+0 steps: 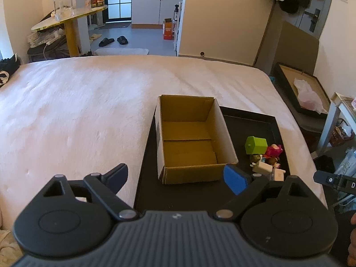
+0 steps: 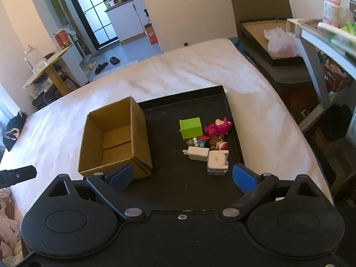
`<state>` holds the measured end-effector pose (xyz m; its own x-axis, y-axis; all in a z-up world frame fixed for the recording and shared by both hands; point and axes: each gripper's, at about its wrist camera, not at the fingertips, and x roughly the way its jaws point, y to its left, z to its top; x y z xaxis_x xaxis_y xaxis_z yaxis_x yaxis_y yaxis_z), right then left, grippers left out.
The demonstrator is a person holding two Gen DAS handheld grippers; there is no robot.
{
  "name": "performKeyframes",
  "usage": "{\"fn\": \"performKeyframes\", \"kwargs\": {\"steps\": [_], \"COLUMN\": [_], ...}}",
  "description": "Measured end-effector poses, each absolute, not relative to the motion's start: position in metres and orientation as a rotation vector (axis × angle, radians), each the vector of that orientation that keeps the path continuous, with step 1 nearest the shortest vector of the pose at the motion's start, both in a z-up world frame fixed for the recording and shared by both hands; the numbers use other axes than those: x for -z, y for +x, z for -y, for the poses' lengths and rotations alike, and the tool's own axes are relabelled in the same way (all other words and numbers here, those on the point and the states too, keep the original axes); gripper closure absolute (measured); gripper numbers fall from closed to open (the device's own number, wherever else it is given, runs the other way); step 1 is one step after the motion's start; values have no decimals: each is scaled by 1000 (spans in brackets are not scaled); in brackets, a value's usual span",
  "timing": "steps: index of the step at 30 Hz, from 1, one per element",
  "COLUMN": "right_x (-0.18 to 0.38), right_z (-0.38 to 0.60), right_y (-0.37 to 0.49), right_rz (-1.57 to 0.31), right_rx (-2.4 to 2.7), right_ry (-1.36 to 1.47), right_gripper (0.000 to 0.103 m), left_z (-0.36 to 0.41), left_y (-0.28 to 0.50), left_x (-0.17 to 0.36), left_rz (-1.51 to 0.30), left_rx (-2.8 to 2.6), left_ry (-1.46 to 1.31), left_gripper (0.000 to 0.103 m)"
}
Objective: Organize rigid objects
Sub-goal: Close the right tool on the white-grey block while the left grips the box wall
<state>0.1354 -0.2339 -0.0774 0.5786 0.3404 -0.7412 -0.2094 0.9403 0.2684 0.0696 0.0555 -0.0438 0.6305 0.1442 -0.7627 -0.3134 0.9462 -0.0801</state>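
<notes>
An open, empty cardboard box (image 1: 189,138) (image 2: 115,135) stands on the left part of a black tray (image 1: 251,122) (image 2: 178,178) on the bed. To its right lies a small pile: a green cube (image 1: 255,145) (image 2: 191,128), a pink figure (image 1: 274,150) (image 2: 218,126), a white charger (image 1: 263,166) (image 2: 198,153), a grey-white block (image 2: 217,162) and small toys. My left gripper (image 1: 175,179) is open and empty, just before the box's near wall. My right gripper (image 2: 182,176) is open and empty, hovering over the tray's near part, short of the pile.
The tray lies on a white bed (image 1: 89,102) (image 2: 200,71). A black framed box (image 1: 304,93) (image 2: 273,44) with a plastic bag and a shelf (image 2: 322,44) stand right of the bed. A yellow table (image 1: 69,20) stands beyond the bed's far left.
</notes>
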Motion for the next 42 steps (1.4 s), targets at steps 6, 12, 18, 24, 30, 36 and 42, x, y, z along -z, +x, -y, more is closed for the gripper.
{"fn": "performKeyframes", "kwargs": {"steps": [6, 12, 18, 24, 30, 36, 42], "right_x": [91, 106, 131, 156, 176, 192, 203], "right_z": [238, 241, 244, 246, 245, 244, 241], "right_y": [157, 175, 196, 215, 230, 243, 250], "right_rz": [-936, -969, -1015, -1062, -1097, -1118, -1124], "right_rx": [-305, -297, -288, -270, -272, -273, -264], "right_ry": [164, 160, 159, 174, 199, 208, 188], "right_gripper": [13, 17, 22, 25, 25, 25, 25], "left_z": [-57, -63, -70, -75, -74, -73, -80], "left_y": [86, 98, 112, 125, 139, 150, 163], "left_x": [57, 75, 94, 106, 123, 140, 152], "left_rz": [-867, -888, -916, -921, -955, -979, -993], "left_rx": [-289, -316, -362, -403, -406, -426, -460], "left_ry": [-221, -235, -246, -256, -230, -179, -184], "left_gripper": [12, 20, 33, 39, 40, 41, 46]}}
